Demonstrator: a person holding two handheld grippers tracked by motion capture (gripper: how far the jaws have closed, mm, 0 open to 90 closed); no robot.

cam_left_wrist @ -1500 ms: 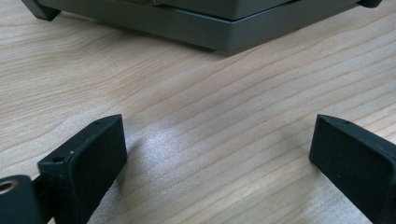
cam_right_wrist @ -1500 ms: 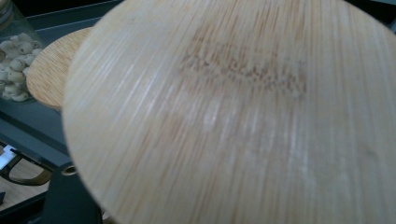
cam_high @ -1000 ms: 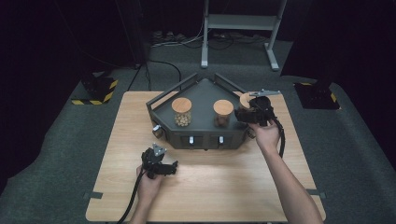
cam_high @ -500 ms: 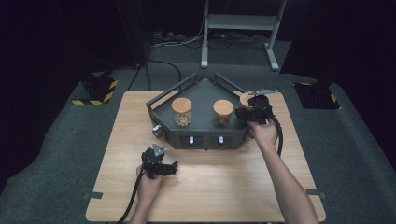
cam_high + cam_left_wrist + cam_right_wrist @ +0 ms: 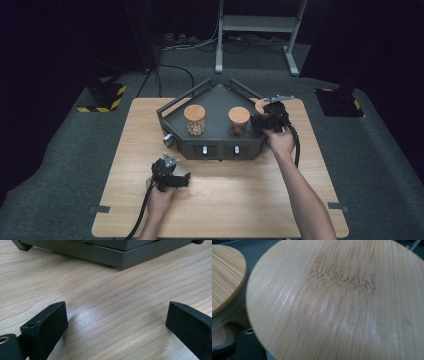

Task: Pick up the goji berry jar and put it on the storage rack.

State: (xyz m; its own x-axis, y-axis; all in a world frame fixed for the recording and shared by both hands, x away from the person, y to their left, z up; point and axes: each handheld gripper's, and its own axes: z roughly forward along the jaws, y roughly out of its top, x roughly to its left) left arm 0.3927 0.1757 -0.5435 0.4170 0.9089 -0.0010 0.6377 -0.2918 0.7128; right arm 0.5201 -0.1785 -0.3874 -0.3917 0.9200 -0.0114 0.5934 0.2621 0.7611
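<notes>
A dark grey tray (image 5: 172,107) stands at the far middle of the wooden table (image 5: 240,200). Two glass jars with bamboo lids stand in it, one with pale contents (image 5: 194,120) and one with dark contents (image 5: 239,121). At the tray's right corner my right gripper (image 5: 269,120) is shut on a third jar (image 5: 260,105). That jar's bamboo lid (image 5: 337,302) sits very close in the right gripper view and hides the jaws, with a neighbour's lid (image 5: 225,272) to its left. My left gripper (image 5: 170,171) rests low on the table before the tray. Its jaws (image 5: 116,325) stand wide open on bare wood.
The tray's front edge (image 5: 105,252) lies just ahead of the left gripper. Small white switches (image 5: 204,149) dot the tray's front wall. A metal stand (image 5: 255,30) and cables lie on the dark floor beyond the table. Yellow-black blocks (image 5: 107,97) sit on the floor at the left.
The right gripper and its jar have edged slightly left toward the tray. The left hand has stayed still.
</notes>
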